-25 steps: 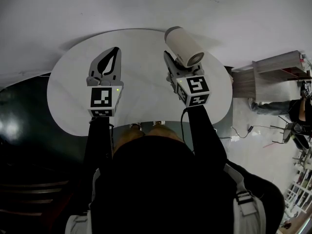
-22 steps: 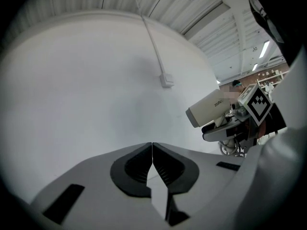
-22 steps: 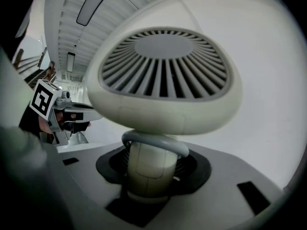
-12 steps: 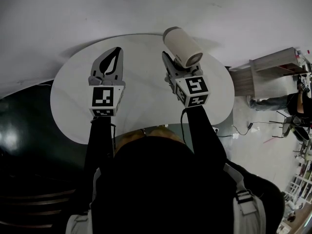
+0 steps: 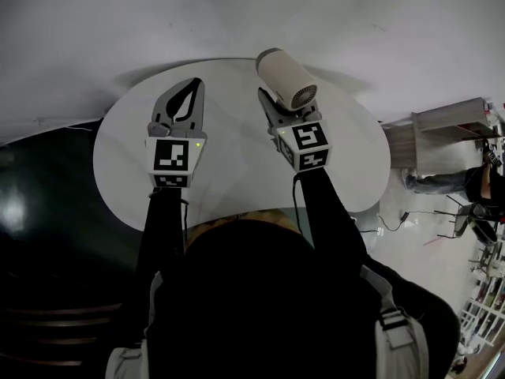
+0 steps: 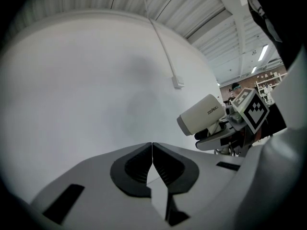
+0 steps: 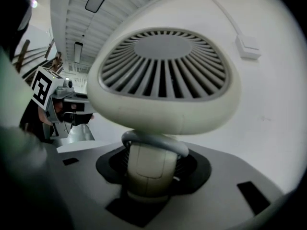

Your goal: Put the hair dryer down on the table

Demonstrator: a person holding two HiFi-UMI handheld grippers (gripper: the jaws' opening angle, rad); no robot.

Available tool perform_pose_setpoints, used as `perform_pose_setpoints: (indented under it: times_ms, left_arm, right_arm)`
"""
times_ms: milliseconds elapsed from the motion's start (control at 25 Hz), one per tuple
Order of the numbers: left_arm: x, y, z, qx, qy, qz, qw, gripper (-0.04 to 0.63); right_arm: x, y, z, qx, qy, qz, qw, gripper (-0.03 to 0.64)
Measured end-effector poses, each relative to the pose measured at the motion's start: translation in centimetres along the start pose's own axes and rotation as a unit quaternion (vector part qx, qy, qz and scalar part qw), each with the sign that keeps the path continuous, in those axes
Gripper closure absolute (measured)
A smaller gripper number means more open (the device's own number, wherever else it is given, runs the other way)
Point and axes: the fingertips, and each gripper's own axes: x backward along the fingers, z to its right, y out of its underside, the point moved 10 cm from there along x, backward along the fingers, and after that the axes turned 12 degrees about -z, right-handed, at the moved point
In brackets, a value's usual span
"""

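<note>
Head view: gripping dryer [image 5: 286, 79] by its handle with right tool [image 5: 272, 105], holding it aloft over worktop's [image 5: 229, 164] far edge; carrying nothing in left tool [image 5: 183, 101] alongside. Left gripper view: pressing jaws tip to tip, empty. Right gripper view: clamping smooth, stiff handle [image 7: 146, 169] just under the barrel [image 7: 163, 80]; judging it light, hard, top-heavy, likely slippery.

Bright overhead light, fisheye-bent edges, dark vignetted corners

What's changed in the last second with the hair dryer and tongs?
The left tongs and right tongs moved forward across the table toward the wall, the right carrying the hair dryer. Nothing gripped or released: the right still clamps its handle, the left stays shut and empty.
</note>
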Motion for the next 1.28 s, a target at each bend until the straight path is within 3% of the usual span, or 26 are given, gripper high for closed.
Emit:
perform_pose_setpoints:
  times_ms: [280,520,800,1000,1280]
  left_arm:
    - [2.3,2.6,-3.2,0.018,-0.026,-0.012,0.9994,0.578]
    - [4.3,4.1,-4.9,0.053,-0.043,-0.021,0.9975,0.578]
    - [5.3,5.6,-5.8,0.077,-0.051,-0.031,0.9953,0.578]
    - [5.9,7.1,-6.3,0.074,-0.059,-0.042,0.9947,0.578]
    - [6.4,7.7,-5.8,0.094,-0.048,-0.046,0.9933,0.578]
  right_arm:
    - [-5.2,0.2,-4.8,0.054,-0.056,-0.045,0.996,0.408]
    - [-8.3,1.2,-8.4,0.121,-0.098,-0.107,0.982,0.408]
    - [-11.7,4.2,-11.8,0.226,-0.129,-0.178,0.949,0.408]
    - [-13.4,6.6,-13.1,0.269,-0.138,-0.237,0.923,0.408]
    - [-16.1,9.2,-14.0,0.345,-0.100,-0.312,0.880,0.408]
